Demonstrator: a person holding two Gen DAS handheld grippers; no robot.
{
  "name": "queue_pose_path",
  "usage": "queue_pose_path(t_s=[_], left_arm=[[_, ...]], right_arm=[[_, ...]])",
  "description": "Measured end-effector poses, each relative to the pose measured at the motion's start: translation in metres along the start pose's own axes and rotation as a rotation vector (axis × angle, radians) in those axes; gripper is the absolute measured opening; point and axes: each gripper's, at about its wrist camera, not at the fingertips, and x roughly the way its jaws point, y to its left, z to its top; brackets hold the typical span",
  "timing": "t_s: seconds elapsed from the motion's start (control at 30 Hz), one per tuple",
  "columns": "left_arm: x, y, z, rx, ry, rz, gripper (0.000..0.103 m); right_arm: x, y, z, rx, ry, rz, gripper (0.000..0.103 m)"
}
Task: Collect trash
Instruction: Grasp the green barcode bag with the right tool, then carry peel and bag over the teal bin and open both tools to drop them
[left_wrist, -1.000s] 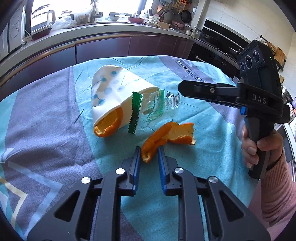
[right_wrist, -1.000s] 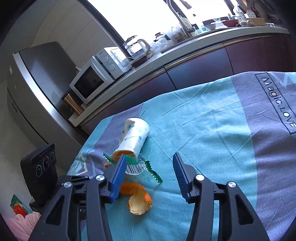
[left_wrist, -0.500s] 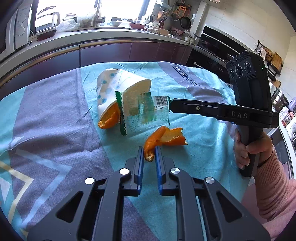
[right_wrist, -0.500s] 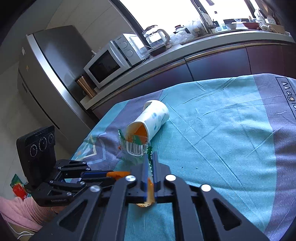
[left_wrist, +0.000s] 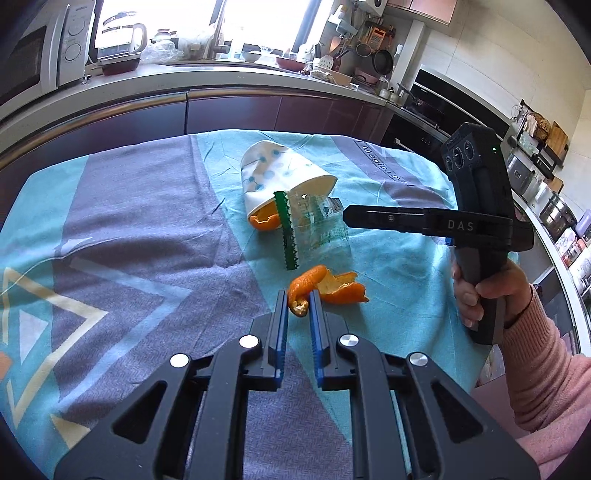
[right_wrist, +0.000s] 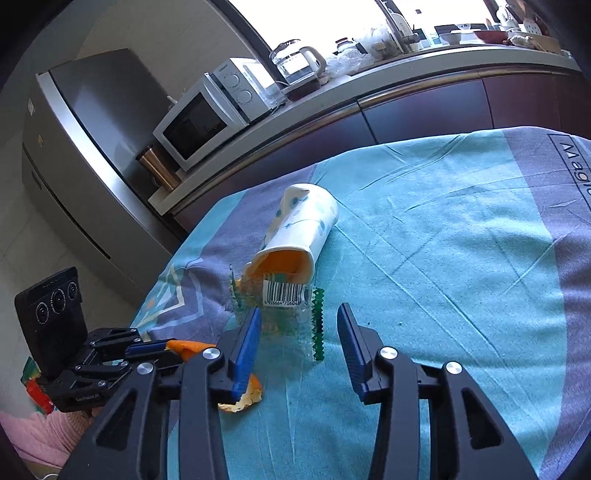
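- The cloth (left_wrist: 129, 229) covers the table, its printed lettering cut off at the frame edge in the right view.
- The cup (right_wrist: 303, 229) lies on its side, long axis running away from the right gripper (right_wrist: 299, 339), mouth toward it, with peel inside partly hidden.
- The wrapper (right_wrist: 284, 306), clear and hard to outline, lies at the cup's mouth between the right gripper's wide-open jaws.
- The left gripper (left_wrist: 298, 306) pinches the peel (left_wrist: 325, 286) by its near end.

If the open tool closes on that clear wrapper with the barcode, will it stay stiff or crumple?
Probably crumple: the clear wrapper looks thin, already wrinkled and limp on the cloth. It seems very light. Its glossy film might slip between the right tool's open jaws.
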Motion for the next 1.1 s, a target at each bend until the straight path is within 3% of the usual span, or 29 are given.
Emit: queue_pose_path(t_s=[0.1,0.13,0.17,0.6,1.1], left_arm=[[-0.002,0.003,-0.002,-0.011,-0.003,0.007,0.012],[-0.003,0.004,-0.003,-0.015,-0.005,0.008,0.012],[-0.004,0.004,-0.003,-0.018,-0.007,0.008,0.012],[-0.027,0.022,-0.017,-0.042,-0.038,0.042,0.012],[-0.096,0.045,-0.048,-0.084,-0.129,0.136,0.011]], right_arm=[[0.014,0.001,0.003,0.002,0.047,0.025,0.041],[0.017,0.003,0.002,-0.003,0.056,0.031,0.035],[0.018,0.006,0.002,-0.016,0.063,0.038,0.020],[-0.006,0.030,-0.020,-0.045,0.007,0.080,0.016],[-0.006,0.073,-0.030,-0.048,-0.023,0.160,0.016]])
